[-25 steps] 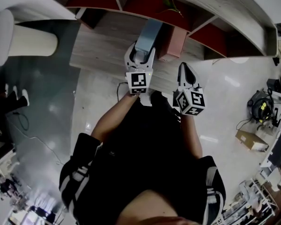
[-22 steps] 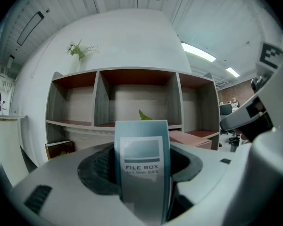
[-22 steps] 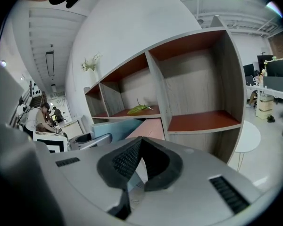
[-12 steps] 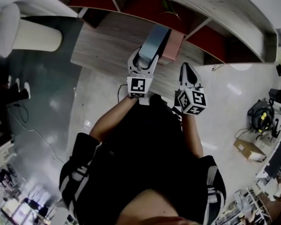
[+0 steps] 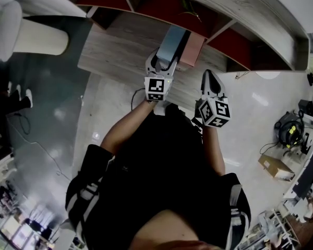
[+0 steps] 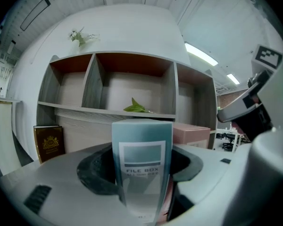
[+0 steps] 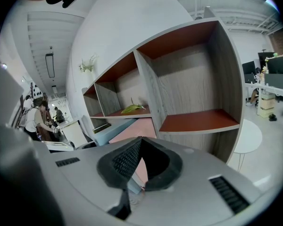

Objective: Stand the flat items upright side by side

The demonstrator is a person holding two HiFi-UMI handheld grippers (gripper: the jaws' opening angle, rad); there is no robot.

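My left gripper [image 5: 159, 62] is shut on a blue-grey file box [image 5: 172, 41], gripping its labelled spine [image 6: 142, 161], which stands upright between the jaws. A pink file box [image 5: 193, 48] stands just to its right against the shelf unit, its top corner [image 6: 192, 133] showing beside the blue one. My right gripper [image 5: 209, 78] hangs to the right of both boxes, shut with nothing in it. In the right gripper view its jaws [image 7: 139, 144] meet, with the pink box [image 7: 132, 132] and the blue box [image 7: 109, 131] beyond them.
A wooden shelf unit [image 6: 95, 81] with red-brown compartments stands ahead, over a low wooden ledge [image 5: 117, 45]. A green leaf [image 6: 135, 108] lies on a shelf. A dark brown book [image 6: 49, 143] stands at the lower left. A white round table [image 7: 247, 136] is at the right.
My left gripper has carried the blue-grey file box a little right and down, closer to the pink box. The right gripper has hardly shifted.
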